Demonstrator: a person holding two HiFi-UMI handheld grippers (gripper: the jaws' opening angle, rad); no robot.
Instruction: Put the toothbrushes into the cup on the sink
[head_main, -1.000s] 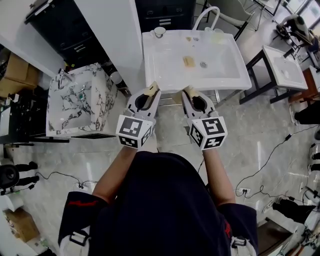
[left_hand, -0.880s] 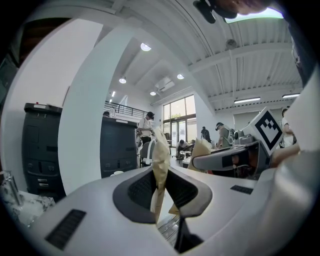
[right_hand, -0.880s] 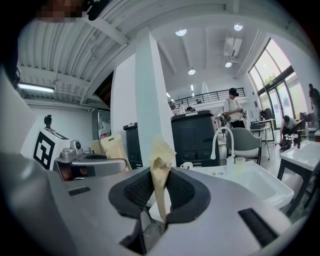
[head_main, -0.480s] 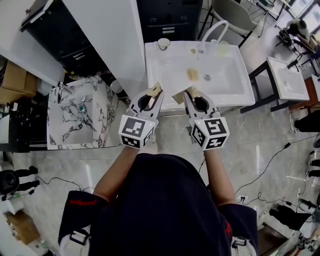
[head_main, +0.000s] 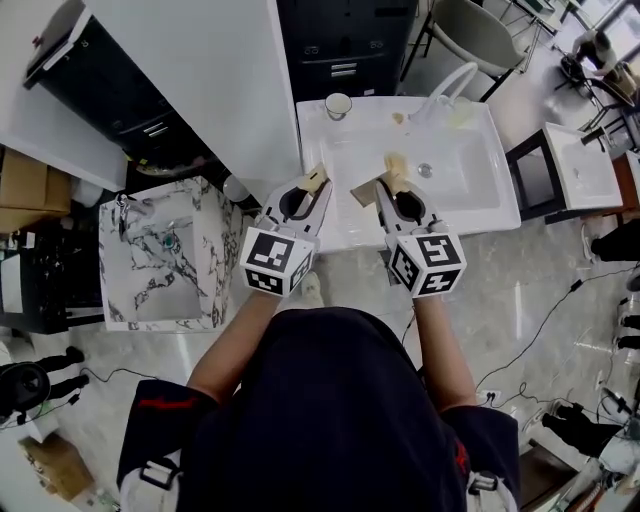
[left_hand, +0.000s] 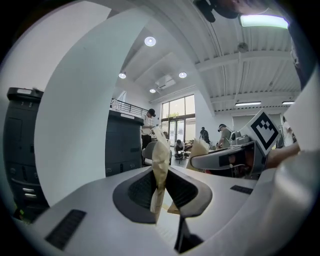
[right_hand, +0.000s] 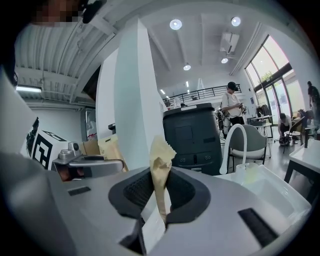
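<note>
Tan paper packet (left_hand: 160, 165) sits clenched in my left gripper's (head_main: 313, 183) jaws, a second packet (right_hand: 161, 175) in my right gripper's (head_main: 388, 185), both at the white sink's (head_main: 470, 190) front edge; the cup (head_main: 338, 104) stands at its back rim.

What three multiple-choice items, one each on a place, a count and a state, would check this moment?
1. Where on the white sink does the cup stand?
A) far left corner of the rim
B) in the basin
C) near right corner

2. How many grippers hold a tan paper packet?
A) none
B) one
C) two

3. How do the left gripper's jaws stand?
A) wide apart and empty
B) closed on a packet
C) out of view

Answers:
1 A: the cup sits on the white sink at its far left corner.
2 C: the left gripper clamps one tan paper packet, the right gripper another.
3 B: its jaws press on the packet.
</note>
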